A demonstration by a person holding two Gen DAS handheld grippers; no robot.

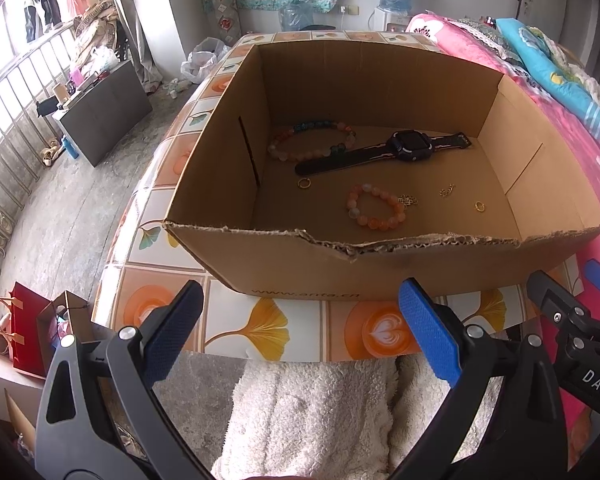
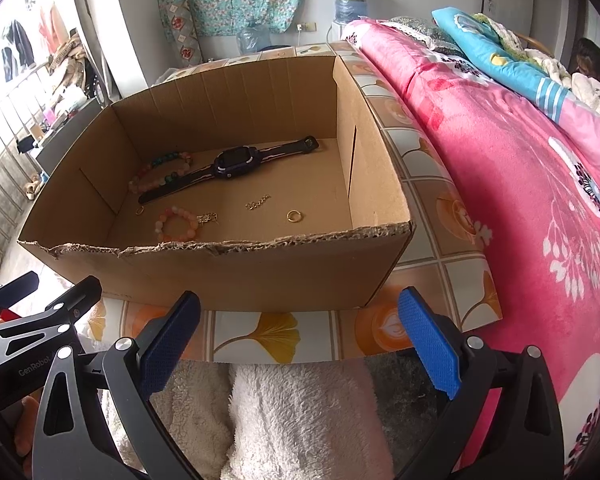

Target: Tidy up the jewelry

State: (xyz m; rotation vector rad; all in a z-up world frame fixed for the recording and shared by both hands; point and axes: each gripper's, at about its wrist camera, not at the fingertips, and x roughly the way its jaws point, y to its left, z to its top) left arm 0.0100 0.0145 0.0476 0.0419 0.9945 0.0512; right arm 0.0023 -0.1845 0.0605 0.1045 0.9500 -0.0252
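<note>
I hold my left gripper [image 1: 300, 332] and right gripper [image 2: 300, 336] spread wide and empty, low at 6 o'clock before the box [image 1: 380, 268] on the bench [image 1: 268, 332]. I think I am at the start: the jewelry lies loose inside, so next I must reach over the torn wall for the small bead bracelet [image 1: 376, 207] near 12 o'clock.

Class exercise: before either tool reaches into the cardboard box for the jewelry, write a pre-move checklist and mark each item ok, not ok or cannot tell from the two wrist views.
1. Left tool open and empty: ok.
2. Right tool open and empty: ok.
3. Both tools outside the cardboard box, short of its torn front wall: ok.
4. Jewelry visible on the box floor: ok. Smartwatch, large bead bracelet, small bead bracelet, two gold rings, short gold chain.
5. Pieces lying apart: not ok. The watch strap lies over the large bracelet; a gold chain piece touches the small one.
6. Destination for sorted pieces: cannot tell.
</note>
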